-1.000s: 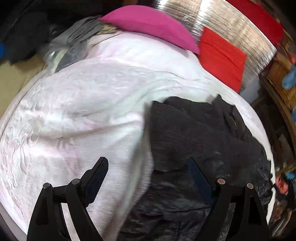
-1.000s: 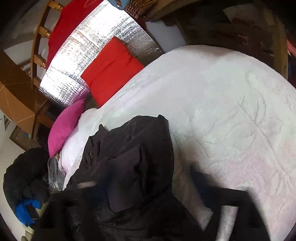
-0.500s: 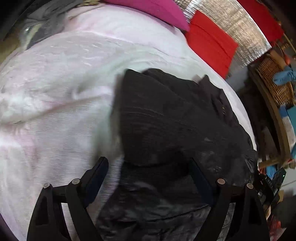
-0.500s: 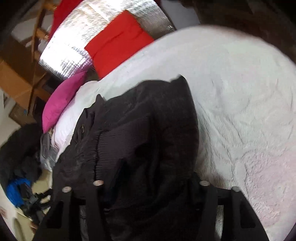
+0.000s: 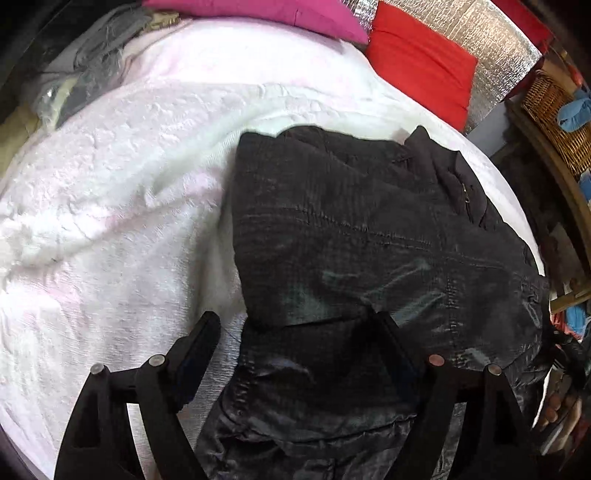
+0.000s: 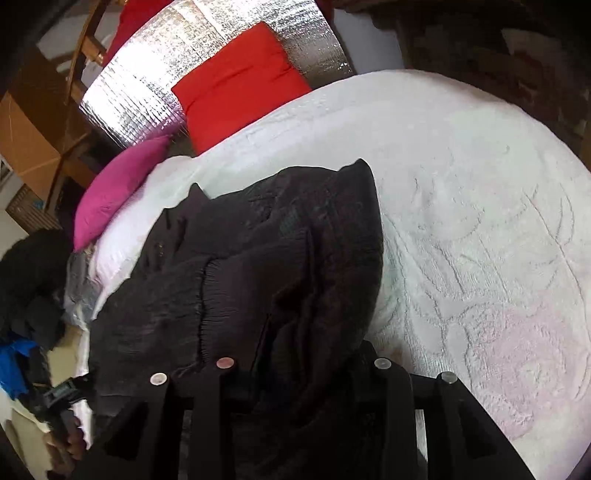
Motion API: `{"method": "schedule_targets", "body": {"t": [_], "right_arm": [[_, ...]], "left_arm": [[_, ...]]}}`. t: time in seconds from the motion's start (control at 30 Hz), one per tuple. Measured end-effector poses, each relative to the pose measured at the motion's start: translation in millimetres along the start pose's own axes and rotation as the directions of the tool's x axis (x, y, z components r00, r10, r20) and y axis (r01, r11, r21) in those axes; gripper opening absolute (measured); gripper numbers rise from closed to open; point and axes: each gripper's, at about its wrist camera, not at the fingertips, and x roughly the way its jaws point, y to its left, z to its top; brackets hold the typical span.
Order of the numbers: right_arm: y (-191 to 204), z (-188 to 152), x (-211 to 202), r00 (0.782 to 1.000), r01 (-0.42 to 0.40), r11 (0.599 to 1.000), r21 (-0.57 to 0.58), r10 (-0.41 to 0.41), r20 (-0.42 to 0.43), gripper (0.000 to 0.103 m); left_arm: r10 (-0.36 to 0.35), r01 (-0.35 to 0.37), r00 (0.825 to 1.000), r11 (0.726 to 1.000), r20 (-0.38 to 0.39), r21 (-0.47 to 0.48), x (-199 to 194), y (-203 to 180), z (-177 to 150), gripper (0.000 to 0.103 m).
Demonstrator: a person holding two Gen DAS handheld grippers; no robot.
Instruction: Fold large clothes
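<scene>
Looking along your left claw (image 5: pixel 295 321), is it gripping anything?

— No. Its jaws have just been opening and stand wide. One finger is over the white bed cover (image 5: pixel 110 221), the other over the black jacket (image 5: pixel 351 221), whose edge lies between them.

— And your right claw (image 6: pixel 306 350)?

— Its jaws have just been opening too, with a bunched fold of jacket between them. I cannot tell whether they pinch it. The jacket lies folded on the bed, with a red pillow (image 5: pixel 417 62) and a pink pillow (image 5: pixel 258 14) at the far end.
</scene>
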Motion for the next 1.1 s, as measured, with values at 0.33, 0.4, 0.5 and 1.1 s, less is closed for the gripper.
{"method": "schedule_targets", "body": {"t": [0.33,0.4,0.5,1.1], "right_arm": [[-17.8,5.5,-41.0,0.995,-0.016,0.996,0.092,0.006,0.099,0.076],[-10.8,4.6,-57.4,0.983,-0.039,0.998,0.054,0.029,0.182,0.076],[15.6,-1.3,-73.6,0.96,-0.062,0.997,-0.055,0.074,0.27,0.069],[79.4,-42.1,-9.9,0.994,-0.026,0.965,-0.26,-0.003,-0.111,0.04]], "left_arm": [[-0.019,0.022,0.998,0.998,0.056,-0.052,-37.6,31.4,-6.2,0.084],[-0.012,0.016,0.998,0.998,0.059,-0.053,-39.5,33.8,-8.1,0.084],[0.019,-0.018,0.998,0.999,0.053,-0.026,-34.7,23.3,-11.1,0.084],[0.177,-0.195,0.972,0.975,0.153,0.107,-55.2,-5.8,-26.3,0.084]]}}
